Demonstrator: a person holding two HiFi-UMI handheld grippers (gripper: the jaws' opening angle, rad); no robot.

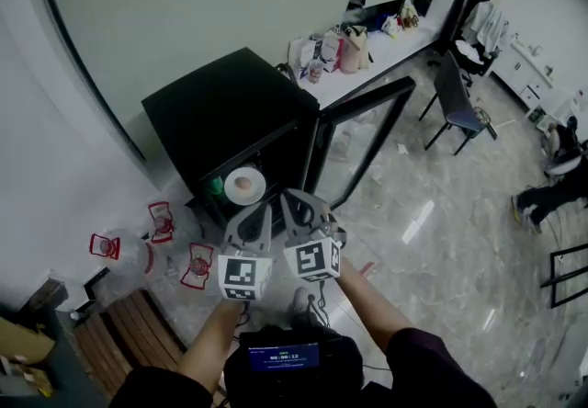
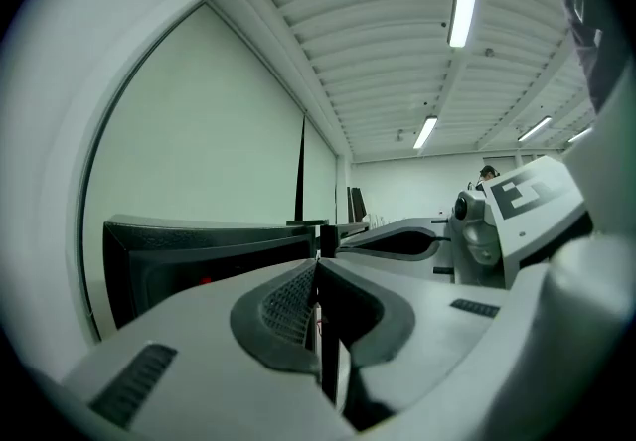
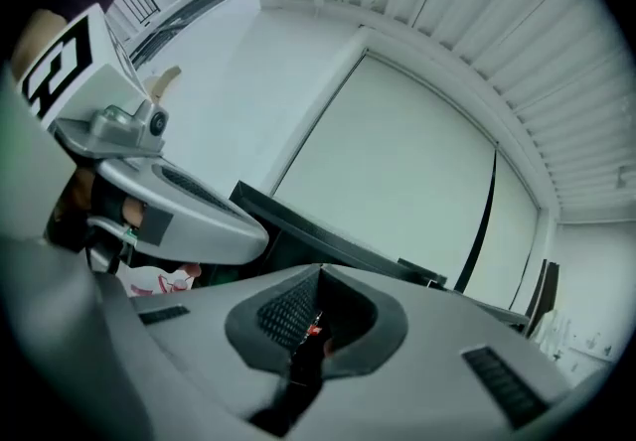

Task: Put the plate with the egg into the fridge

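Observation:
In the head view a black mini fridge (image 1: 230, 112) stands with its glass door (image 1: 363, 135) swung open to the right. A white plate (image 1: 244, 186) with a pale egg (image 1: 243, 183) on it rests on a shelf inside the fridge. My left gripper (image 1: 264, 210) and right gripper (image 1: 292, 199) are side by side just in front of the opening, a little short of the plate. Both are shut with nothing between the jaws. In the left gripper view the fingertips (image 2: 320, 255) meet. They also meet in the right gripper view (image 3: 320, 272).
Several clear containers with red handles (image 1: 161, 222) lie on the floor left of the fridge. A wooden slatted platform (image 1: 119, 333) is at the lower left. Behind the fridge runs a white counter with bags (image 1: 349, 48). A chair (image 1: 459, 103) and a person (image 1: 551, 190) are at the right.

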